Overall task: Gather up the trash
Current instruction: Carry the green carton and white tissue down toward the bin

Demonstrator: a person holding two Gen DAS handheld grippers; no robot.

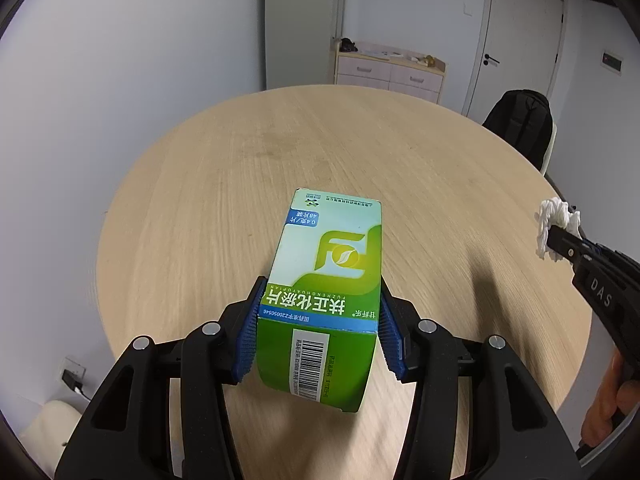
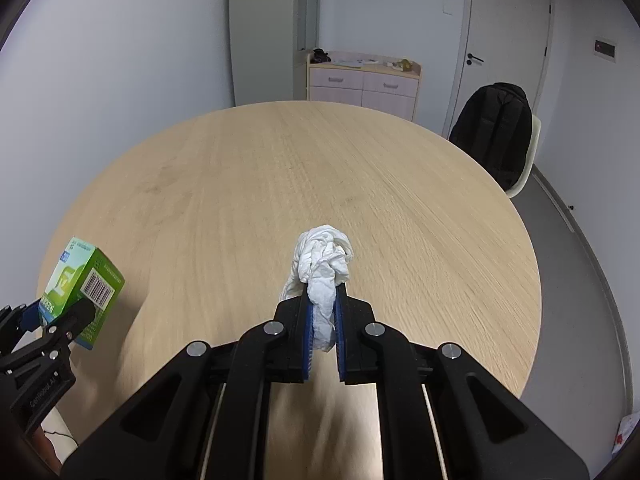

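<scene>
while both grippers hang above the round wooden table [image 2: 280, 184], each is clamped on a piece of trash. the left gripper [image 1: 318, 332] has its blue pads [image 1: 249, 336] pressed against the two sides of a green and white carton [image 1: 332, 264], which is lifted clear of the table top and juts forward over it, barcode end nearest the camera. the carton's far end and underside are hidden in that view. the right gripper [image 2: 323, 320] has its jaws drawn nearly together on a crumpled white tissue [image 2: 322, 268], whose bulk bunches above the fingertips while its lower end hangs down between the pads, also off the table.

in the left wrist view the tissue [image 1: 554, 228] shows at the right edge over the table rim, partly covered by the black finger; the hand behind it is cut off by the frame. in the right wrist view the carton [image 2: 80, 284] sits at the left edge of the table, its lower corner masked by the left gripper [image 2: 60, 320].

beyond the table stand a pale drawer unit [image 2: 362, 84] with small, unreadable clutter on top, and a chair draped with a black backpack [image 2: 494, 132].
</scene>
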